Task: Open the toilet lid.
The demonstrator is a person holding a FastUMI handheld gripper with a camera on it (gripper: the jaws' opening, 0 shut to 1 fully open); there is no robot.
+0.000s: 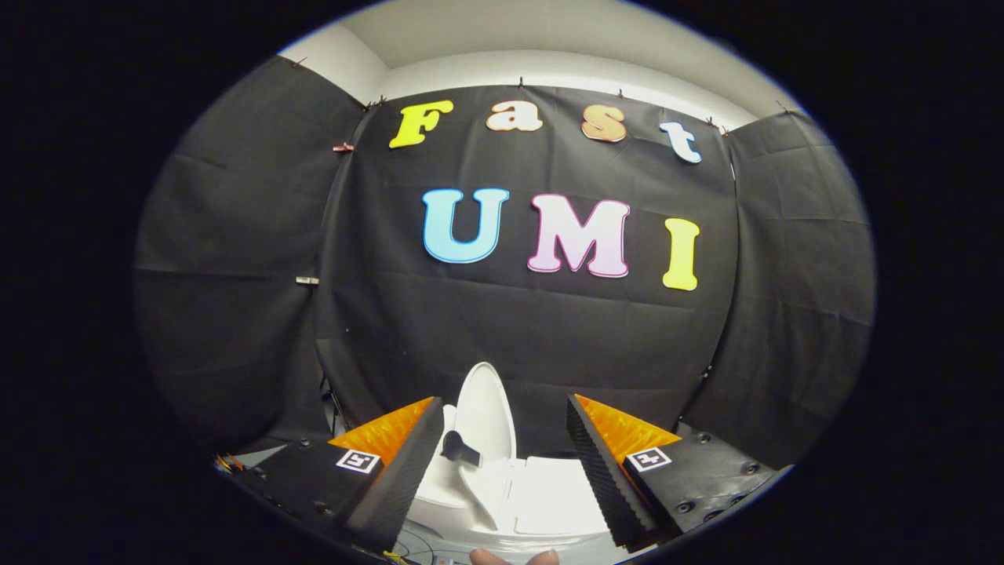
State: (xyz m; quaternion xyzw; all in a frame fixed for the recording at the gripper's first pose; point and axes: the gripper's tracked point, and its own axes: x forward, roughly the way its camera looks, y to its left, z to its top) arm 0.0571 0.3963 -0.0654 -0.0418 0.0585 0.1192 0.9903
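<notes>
A white toilet (533, 494) stands against the black cloth wall, below and ahead of my fingers. Its white lid (486, 412) stands upright, raised away from the seat, with a small black handle piece (459, 450) sticking out from it. My gripper (502, 463) hangs above the toilet, well apart from the lid, with nothing between its fingers. The left finger (396, 471) and right finger (608, 471) are spread wide, black ribbed pads with orange backs. The toilet's flat white top (549, 490) shows between the fingers.
Black cloth walls close in the booth at the back and on both sides. Cables (423, 545) lie on the floor near the toilet's base. A fingertip of a hand (514, 557) shows just beneath the gripper.
</notes>
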